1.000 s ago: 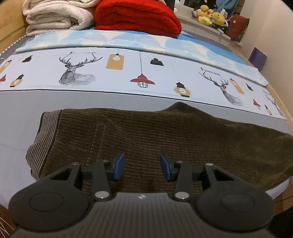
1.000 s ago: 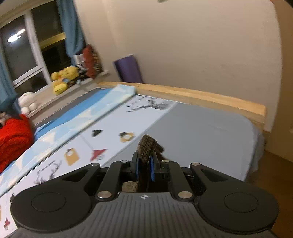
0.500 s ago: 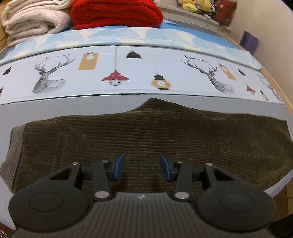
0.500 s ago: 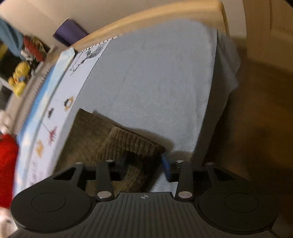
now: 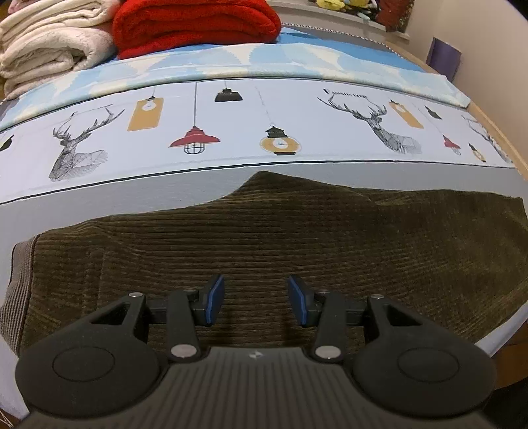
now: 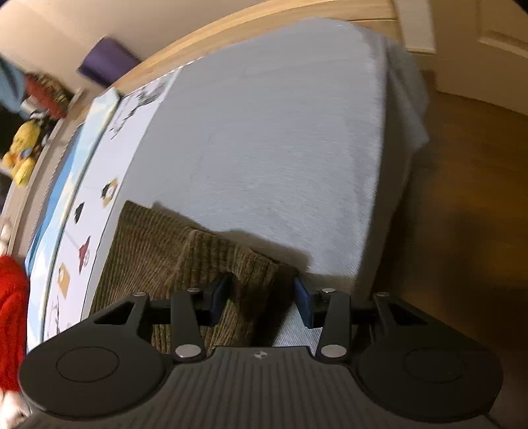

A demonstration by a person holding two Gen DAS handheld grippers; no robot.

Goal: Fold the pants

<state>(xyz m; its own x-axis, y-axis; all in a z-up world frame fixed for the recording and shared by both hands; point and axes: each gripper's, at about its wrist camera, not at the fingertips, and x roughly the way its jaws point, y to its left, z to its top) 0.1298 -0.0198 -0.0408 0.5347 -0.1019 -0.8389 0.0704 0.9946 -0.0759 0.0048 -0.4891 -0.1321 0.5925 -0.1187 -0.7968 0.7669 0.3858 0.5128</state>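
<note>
Olive-brown corduroy pants (image 5: 264,237) lie flat across the grey sheet, with the ribbed waistband (image 5: 19,280) at the left edge of the left wrist view. My left gripper (image 5: 255,297) hovers open over the middle of the cloth, with nothing between its blue pads. In the right wrist view the pants (image 6: 158,250) end in a leg cuff (image 6: 250,264) resting on the bed near its corner. My right gripper (image 6: 260,297) stands open around that cuff. The cloth lies between the jaws, and the right pad is clear of it.
A red blanket (image 5: 194,23) and a white blanket (image 5: 49,43) are stacked at the far side, past the lamp-and-deer patterned sheet (image 5: 231,132). Plush toys (image 6: 21,155) sit on a ledge. The bed's corner drops to a wooden floor (image 6: 462,231). A purple object (image 5: 444,61) leans on the wall.
My right gripper came down to the bed with the leg end and opened, leaving the cuff lying there. My left gripper slid right along the pants, still open.
</note>
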